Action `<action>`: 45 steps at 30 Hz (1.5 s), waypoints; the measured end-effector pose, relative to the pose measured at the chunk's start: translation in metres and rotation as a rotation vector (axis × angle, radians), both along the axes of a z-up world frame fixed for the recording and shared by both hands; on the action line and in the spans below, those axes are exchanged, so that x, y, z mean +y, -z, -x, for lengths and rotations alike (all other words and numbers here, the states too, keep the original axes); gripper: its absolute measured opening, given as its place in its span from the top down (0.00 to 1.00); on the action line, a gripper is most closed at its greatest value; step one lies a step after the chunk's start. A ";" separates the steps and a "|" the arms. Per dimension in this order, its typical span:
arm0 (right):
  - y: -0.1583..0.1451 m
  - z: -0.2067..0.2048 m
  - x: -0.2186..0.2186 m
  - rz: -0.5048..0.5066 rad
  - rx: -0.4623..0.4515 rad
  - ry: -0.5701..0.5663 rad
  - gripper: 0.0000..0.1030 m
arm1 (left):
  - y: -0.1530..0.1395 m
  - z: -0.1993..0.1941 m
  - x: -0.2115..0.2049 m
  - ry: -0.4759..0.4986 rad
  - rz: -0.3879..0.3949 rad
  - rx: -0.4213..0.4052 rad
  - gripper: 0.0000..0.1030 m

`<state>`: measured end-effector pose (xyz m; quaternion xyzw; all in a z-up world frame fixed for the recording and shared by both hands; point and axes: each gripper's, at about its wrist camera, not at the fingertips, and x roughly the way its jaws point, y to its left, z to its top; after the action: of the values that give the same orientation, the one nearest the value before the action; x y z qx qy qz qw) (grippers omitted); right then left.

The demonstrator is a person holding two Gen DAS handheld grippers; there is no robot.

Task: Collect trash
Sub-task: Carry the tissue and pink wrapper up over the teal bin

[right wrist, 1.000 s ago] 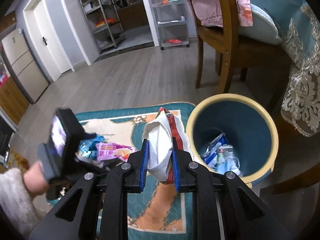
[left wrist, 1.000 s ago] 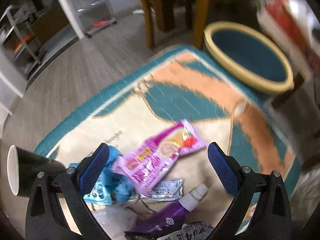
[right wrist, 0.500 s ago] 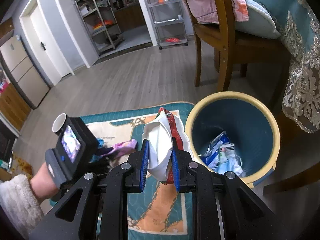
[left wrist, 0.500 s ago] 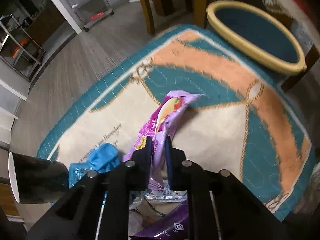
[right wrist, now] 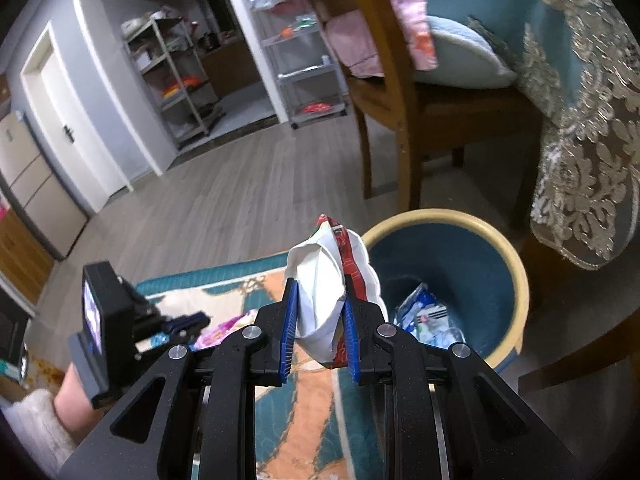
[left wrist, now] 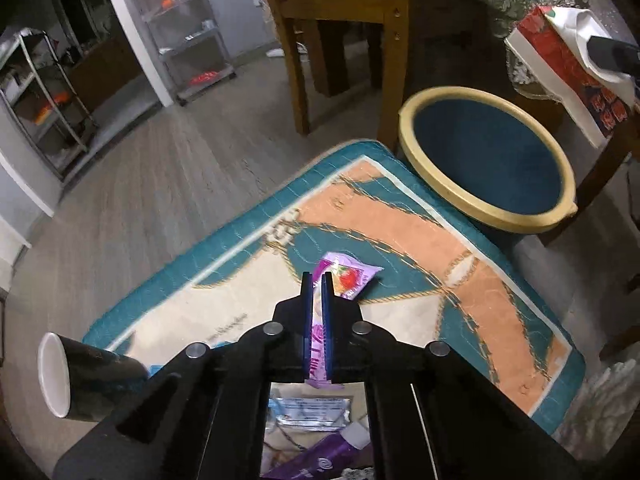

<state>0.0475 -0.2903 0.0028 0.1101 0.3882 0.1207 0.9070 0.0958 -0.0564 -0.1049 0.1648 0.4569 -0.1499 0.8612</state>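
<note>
My left gripper point(left wrist: 317, 280) is shut on a pink snack wrapper point(left wrist: 348, 278), lifted a little above the patterned rug point(left wrist: 400, 232). My right gripper point(right wrist: 318, 280) is shut on a crumpled red and white carton point(right wrist: 324, 280), just left of the blue bin point(right wrist: 508, 276) with a cream rim. That carton point(left wrist: 560, 60) hangs at the top right of the left wrist view, above the bin point(left wrist: 440, 184). In the right wrist view the left gripper point(right wrist: 188, 320) and the pink wrapper point(right wrist: 224, 332) show at the lower left. Wrappers point(right wrist: 424, 316) lie inside the bin.
A black paper cup point(left wrist: 84, 376) lies on its side at the rug's left. A silver sachet point(left wrist: 308, 412) and a purple tube point(left wrist: 320, 460) lie under my left gripper. A wooden chair point(left wrist: 340, 40) and a draped table point(right wrist: 592, 140) stand behind the bin. Metal shelves point(right wrist: 176, 80) line the far wall.
My left gripper went from wide open around the pink wrapper to shut on it, then rose with it. My right gripper carried the carton closer to the bin.
</note>
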 end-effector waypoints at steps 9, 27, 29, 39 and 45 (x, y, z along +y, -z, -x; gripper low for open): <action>0.005 -0.007 0.001 -0.026 0.027 -0.010 0.78 | 0.033 0.002 -0.016 0.049 -0.051 0.049 0.39; 0.004 -0.017 -0.036 -0.020 0.007 0.058 0.78 | 0.011 -0.019 -0.014 -0.063 0.059 0.021 0.95; 0.003 -0.018 -0.041 -0.025 0.004 0.072 0.78 | 0.000 -0.018 -0.020 -0.052 0.084 -0.004 0.95; 0.013 -0.026 -0.076 -0.026 0.005 0.182 0.78 | -0.037 -0.014 -0.080 0.048 0.201 -0.059 0.95; 0.031 -0.038 -0.086 -0.031 0.036 0.210 0.78 | -0.036 -0.017 -0.124 0.119 0.227 -0.054 0.95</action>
<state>0.0854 -0.3763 -0.0284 0.1663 0.3889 0.0291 0.9057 0.1127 -0.1806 -0.0693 0.0971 0.4029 -0.2467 0.8760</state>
